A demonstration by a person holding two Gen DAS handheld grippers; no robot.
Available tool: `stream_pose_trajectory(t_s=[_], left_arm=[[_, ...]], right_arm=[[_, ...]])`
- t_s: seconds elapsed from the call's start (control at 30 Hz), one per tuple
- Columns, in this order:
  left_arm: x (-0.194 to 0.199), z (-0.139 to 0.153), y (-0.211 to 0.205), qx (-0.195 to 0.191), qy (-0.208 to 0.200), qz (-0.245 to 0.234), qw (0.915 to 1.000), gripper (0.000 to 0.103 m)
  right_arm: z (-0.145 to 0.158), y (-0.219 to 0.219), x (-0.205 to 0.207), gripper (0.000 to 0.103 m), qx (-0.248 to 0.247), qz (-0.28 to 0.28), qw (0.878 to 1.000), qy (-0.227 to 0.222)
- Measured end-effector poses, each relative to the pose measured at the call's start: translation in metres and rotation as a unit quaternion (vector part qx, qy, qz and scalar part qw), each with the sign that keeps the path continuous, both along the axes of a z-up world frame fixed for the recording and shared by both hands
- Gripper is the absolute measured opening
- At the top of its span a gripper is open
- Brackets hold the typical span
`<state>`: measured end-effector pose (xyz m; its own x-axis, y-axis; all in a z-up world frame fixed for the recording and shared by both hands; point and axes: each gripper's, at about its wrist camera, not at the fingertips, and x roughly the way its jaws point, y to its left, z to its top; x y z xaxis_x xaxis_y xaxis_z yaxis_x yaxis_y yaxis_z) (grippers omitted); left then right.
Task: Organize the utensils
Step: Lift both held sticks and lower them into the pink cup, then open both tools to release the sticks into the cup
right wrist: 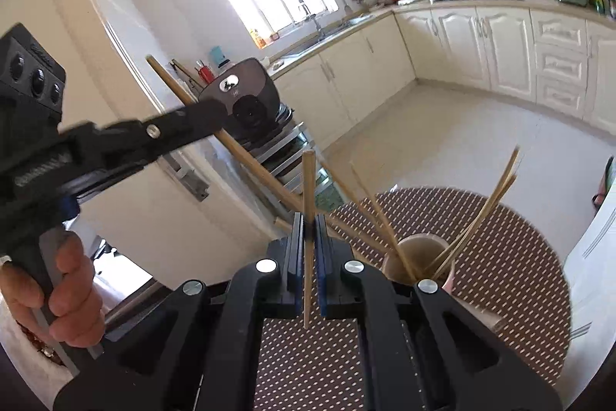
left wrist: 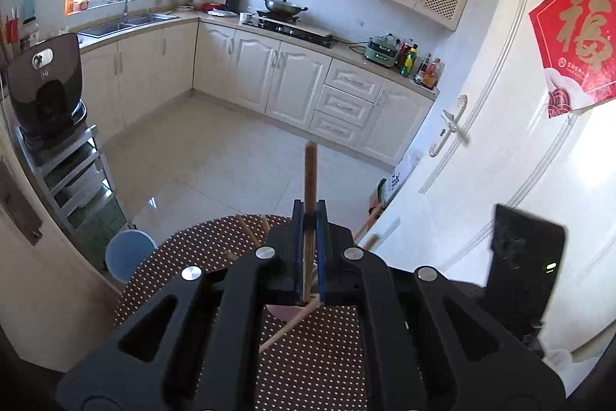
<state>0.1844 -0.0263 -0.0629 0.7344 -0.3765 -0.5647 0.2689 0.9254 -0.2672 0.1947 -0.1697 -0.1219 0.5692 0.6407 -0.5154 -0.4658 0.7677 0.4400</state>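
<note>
Nearest in the right wrist view, the right gripper (right wrist: pixel 309 237) is seen clamped tight on a single chopstick (right wrist: pixel 308 203). The stick stands nearly upright between the blue pads, its thick end above the jaws and its thin tip hanging below them over the dotted table mat (right wrist: pixel 308 364).

In the left wrist view the left gripper (left wrist: pixel 310 222) is likewise closed fully on a second chopstick (left wrist: pixel 310 172), darker in tone, gripped near mid-length with the square end projecting upward. From the right wrist view the same tool appears at left, held by a hand (right wrist: pixel 57 299), with its stick slanting across the frame.

Just beyond the right jaws a pinkish-beige holder cup (right wrist: pixel 417 249) stands on the mat. Several loose chopsticks (right wrist: pixel 473 218) lean out of it at scattered angles. In the left view, only a small pink edge of what is probably this cup is visible beneath the tool.

Handling judgement: the sticks are judged light, stiff and smooth, likely to pivot or slip in a narrow two-pad grip. Hold near the middle, as now, is judged best. The cup is judged light and easily tipped by a sideways knock.

Farther off, kitchen cabinets (right wrist: pixel 500 49) and a sink (left wrist: pixel 127 24) are noted.
</note>
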Motion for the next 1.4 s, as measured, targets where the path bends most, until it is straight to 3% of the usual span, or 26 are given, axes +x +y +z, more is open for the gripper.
stream_pose_trajectory(t_s=[0.27,0.5,0.87,1.4], left_arm=[[0.015,0.002,0.0,-0.008,0.0,-0.001,1.0,0.006],[0.029,-0.011,-0.009,0.005,0.012,-0.007,0.9999,0.006],[0.048,-0.044,-0.018,0.043,0.043,-0.003,0.9981,0.006],[0.055,-0.074,-0.029,0.05,0.091,-0.005,0.9946,0.006]], right_arm=[[0.038,-0.015,0.001,0.004,-0.049,-0.048,0.995,-0.072],[0.032,-0.014,0.003,0.004,-0.102,-0.067,0.988,-0.096],[0.01,-0.022,0.019,0.004,-0.136,-0.074,0.984,-0.093],[-0.019,-0.023,0.025,0.004,-0.162,-0.062,0.983,-0.061]])
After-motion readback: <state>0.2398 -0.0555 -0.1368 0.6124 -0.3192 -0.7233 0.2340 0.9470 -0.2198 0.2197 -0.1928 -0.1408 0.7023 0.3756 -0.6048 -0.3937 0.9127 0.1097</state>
